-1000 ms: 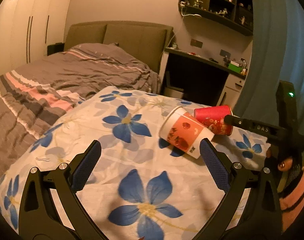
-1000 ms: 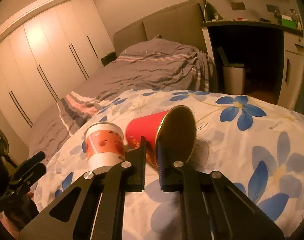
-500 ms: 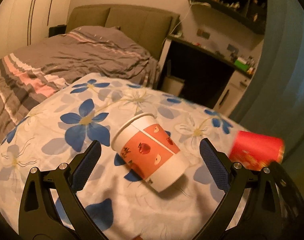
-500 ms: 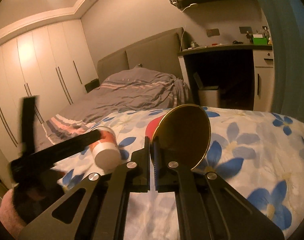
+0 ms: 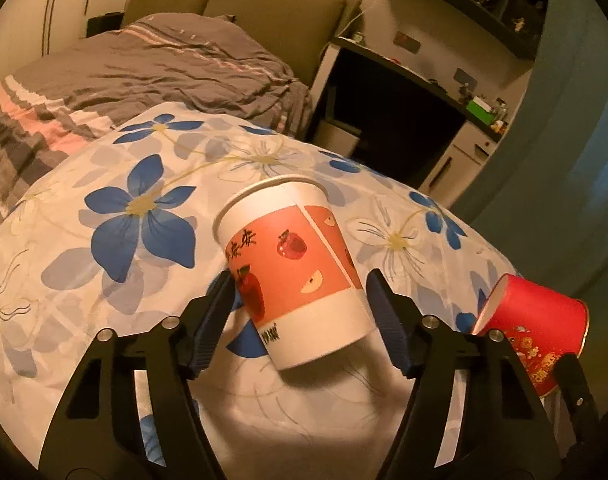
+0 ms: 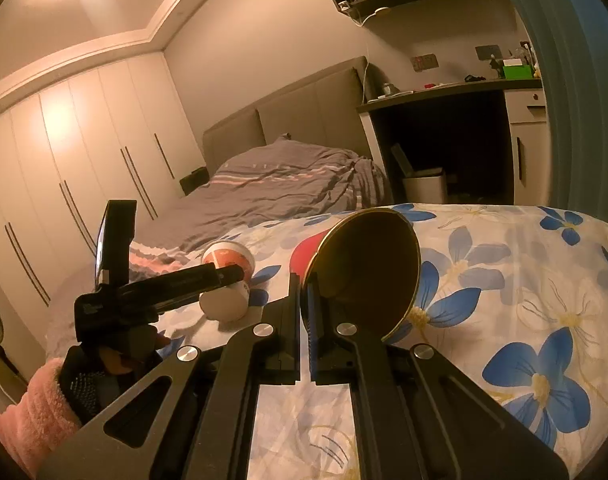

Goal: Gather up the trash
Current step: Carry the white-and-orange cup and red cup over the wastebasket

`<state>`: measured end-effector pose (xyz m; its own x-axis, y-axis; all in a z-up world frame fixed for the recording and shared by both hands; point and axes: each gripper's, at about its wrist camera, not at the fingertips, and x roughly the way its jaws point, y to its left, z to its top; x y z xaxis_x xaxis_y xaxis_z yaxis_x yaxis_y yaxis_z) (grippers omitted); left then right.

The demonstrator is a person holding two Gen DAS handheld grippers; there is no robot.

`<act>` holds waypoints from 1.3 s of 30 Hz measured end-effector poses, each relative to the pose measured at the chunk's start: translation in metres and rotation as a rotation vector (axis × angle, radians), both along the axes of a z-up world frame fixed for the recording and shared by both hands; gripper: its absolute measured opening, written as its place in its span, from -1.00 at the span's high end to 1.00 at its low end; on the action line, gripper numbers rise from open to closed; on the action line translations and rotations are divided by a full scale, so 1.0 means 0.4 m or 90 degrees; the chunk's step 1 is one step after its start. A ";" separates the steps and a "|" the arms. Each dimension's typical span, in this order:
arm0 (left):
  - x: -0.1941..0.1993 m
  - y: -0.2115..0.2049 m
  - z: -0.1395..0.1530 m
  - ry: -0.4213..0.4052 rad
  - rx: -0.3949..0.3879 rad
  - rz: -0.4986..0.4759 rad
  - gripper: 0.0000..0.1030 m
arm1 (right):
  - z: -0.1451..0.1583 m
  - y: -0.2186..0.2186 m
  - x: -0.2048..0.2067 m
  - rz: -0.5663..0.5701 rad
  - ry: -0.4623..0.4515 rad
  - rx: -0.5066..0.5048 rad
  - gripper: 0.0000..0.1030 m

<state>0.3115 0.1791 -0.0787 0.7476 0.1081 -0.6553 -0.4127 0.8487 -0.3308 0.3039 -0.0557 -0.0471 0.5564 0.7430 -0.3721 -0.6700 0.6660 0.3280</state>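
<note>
Left tool (image 5: pixel 300 292) fingers straddle the white-and-orange paper cup (image 5: pixel 294 268), touching its sides; cup tilted above the floral bedspread (image 5: pixel 140 216). Right tool (image 6: pixel 304 308) nearly closed, pinching the rim of the red cup (image 6: pixel 363 272), lifted clear of the bed.

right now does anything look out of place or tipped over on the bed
Yes. Two paper cups sit on the flowered quilt, where cups do not belong. The orange and white cup leans tilted between the left tongs. The red cup is on its side, its rim pinched by the right tongs. No spill shows.
</note>
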 end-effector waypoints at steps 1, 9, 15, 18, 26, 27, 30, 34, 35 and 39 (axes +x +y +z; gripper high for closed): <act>-0.003 -0.005 0.001 -0.004 0.001 -0.007 -0.23 | -0.001 -0.001 -0.004 0.000 0.000 -0.001 0.93; -0.085 -0.071 0.042 -0.037 0.037 -0.041 -0.22 | 0.007 -0.038 -0.049 -0.022 -0.010 -0.004 0.93; -0.164 -0.178 0.088 -0.069 0.093 -0.083 -0.22 | 0.018 -0.089 -0.110 -0.048 -0.016 -0.007 0.93; -0.201 -0.231 0.111 -0.090 0.111 -0.107 -0.22 | 0.031 -0.128 -0.147 -0.071 -0.021 -0.007 0.93; -0.269 -0.358 0.147 -0.126 0.126 -0.188 -0.22 | 0.070 -0.255 -0.252 -0.143 -0.045 -0.003 0.93; -0.276 -0.376 0.152 -0.130 0.129 -0.200 -0.22 | 0.075 -0.280 -0.268 -0.159 -0.049 -0.003 0.93; -0.291 -0.426 0.163 -0.141 0.137 -0.229 -0.22 | 0.079 -0.338 -0.300 -0.194 -0.056 -0.002 0.93; -0.298 -0.507 0.173 -0.154 0.144 -0.274 -0.22 | 0.077 -0.430 -0.335 -0.250 -0.057 0.004 0.93; -0.299 -0.529 0.175 -0.158 0.145 -0.287 -0.22 | 0.074 -0.449 -0.341 -0.261 -0.057 0.005 0.93; -0.297 -0.616 0.177 -0.168 0.150 -0.337 -0.22 | 0.068 -0.552 -0.374 -0.324 -0.064 0.006 0.93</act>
<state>0.1928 -0.0671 -0.0079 0.8723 -0.2013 -0.4456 0.1520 0.9778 -0.1440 0.1542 -0.2764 -0.0198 0.8805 0.3728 -0.2927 -0.2911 0.9127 0.2868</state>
